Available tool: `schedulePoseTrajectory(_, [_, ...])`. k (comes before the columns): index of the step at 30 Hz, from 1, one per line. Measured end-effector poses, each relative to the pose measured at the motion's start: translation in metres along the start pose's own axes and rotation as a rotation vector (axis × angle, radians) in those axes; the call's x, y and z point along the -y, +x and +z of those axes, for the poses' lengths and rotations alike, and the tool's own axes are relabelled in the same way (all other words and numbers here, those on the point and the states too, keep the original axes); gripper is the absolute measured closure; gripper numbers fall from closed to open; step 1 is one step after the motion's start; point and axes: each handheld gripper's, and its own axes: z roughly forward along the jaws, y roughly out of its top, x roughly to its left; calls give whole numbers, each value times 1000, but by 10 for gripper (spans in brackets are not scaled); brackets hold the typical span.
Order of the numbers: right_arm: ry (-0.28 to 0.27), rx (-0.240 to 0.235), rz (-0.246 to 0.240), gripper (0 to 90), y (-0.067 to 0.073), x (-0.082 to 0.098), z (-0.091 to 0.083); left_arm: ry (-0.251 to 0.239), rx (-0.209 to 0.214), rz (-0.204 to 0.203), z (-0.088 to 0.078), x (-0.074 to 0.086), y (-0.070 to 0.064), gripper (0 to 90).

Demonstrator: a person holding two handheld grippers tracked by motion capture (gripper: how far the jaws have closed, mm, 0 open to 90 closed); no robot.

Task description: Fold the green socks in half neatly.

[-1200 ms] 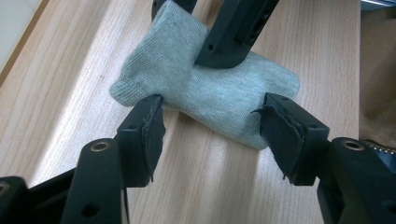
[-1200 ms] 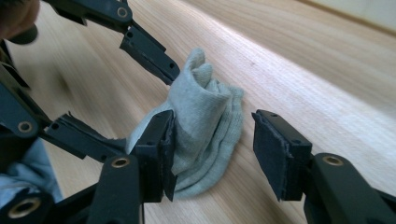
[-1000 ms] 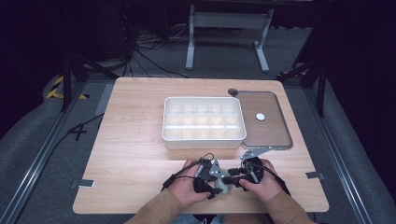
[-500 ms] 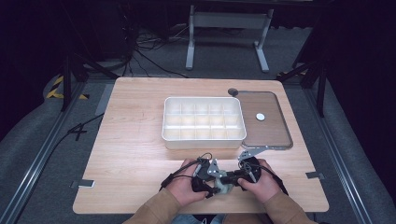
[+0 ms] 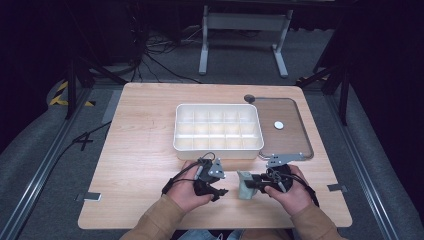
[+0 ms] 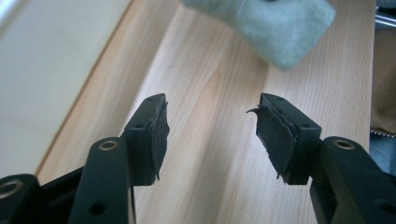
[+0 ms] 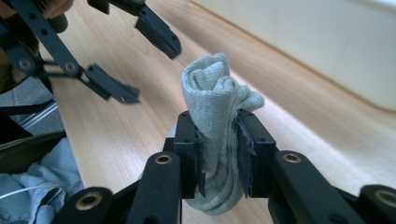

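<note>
The two hands have parted: right tongs [image 7: 218,154] have just closed on the grey sock [image 7: 217,100], left tongs [image 6: 210,126] gape empty. Keep that grip firm while lifting.

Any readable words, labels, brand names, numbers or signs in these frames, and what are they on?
None can be read. The white divided box, the tray with its white disc, the grey cloth in the right gripper and the left gripper all show bare surfaces with no print.
</note>
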Motion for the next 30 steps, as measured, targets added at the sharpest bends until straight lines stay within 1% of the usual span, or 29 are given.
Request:
schedulePoseTrajectory(1, [-5, 7, -6, 720, 0, -2, -2, -3, -9, -2, -3, 1, 2, 441])
schedulePoseTrajectory(3, [-7, 24, -20, 719, -1, -6, -8, -3, -14, -6, -9, 1, 5, 442])
schedulePoseTrajectory(5, [-11, 39, -30, 718, -1, -11, -13, -12, -21, -22, -15, 3, 8, 442])
schedulePoseTrajectory(6, [-13, 46, -39, 718, -2, -13, -16, -15, -26, -22, -19, 3, 11, 442])
schedulePoseTrajectory(9, [-21, 77, -61, 716, -6, -22, -24, -18, -36, -46, -26, 5, 14, 442])
schedulePoseTrajectory(10, [-21, 77, -61, 716, -6, -22, -24, -20, -42, -49, -28, 6, 16, 442])
schedulePoseTrajectory(11, [-23, 81, -63, 715, -7, -24, -26, -17, -46, -58, -31, 8, 18, 443])
schedulePoseTrajectory(12, [-27, 89, -67, 714, -8, -26, -29, -26, -47, -69, -33, 9, 20, 443])
schedulePoseTrajectory(13, [-29, 91, -62, 712, -9, -28, -31, -26, -46, -81, -35, 10, 21, 443])
schedulePoseTrajectory(14, [-31, 83, -51, 711, -10, -30, -33, -29, -47, -85, -36, 11, 22, 442])
schedulePoseTrajectory(15, [-35, 85, -54, 711, -11, -32, -34, -24, -51, -84, -37, 11, 24, 442])
schedulePoseTrajectory(17, [-30, 111, -68, 711, -12, -36, -37, -23, -57, -90, -41, 12, 25, 441])
schedulePoseTrajectory(21, [-23, 132, -85, 709, -17, -43, -41, -28, -65, -105, -46, 15, 27, 438])
schedulePoseTrajectory(23, [-18, 141, -94, 708, -20, -47, -42, -31, -69, -105, -49, 17, 28, 437])
schedulePoseTrajectory(24, [-16, 146, -100, 707, -22, -48, -43, -37, -70, -113, -50, 17, 28, 436])
schedulePoseTrajectory(26, [-16, 157, -114, 705, -26, -53, -45, -39, -73, -113, -51, 17, 29, 435])
schedulePoseTrajectory(30, [-27, 173, -126, 703, -32, -62, -49, -39, -69, -111, -51, 17, 30, 432])
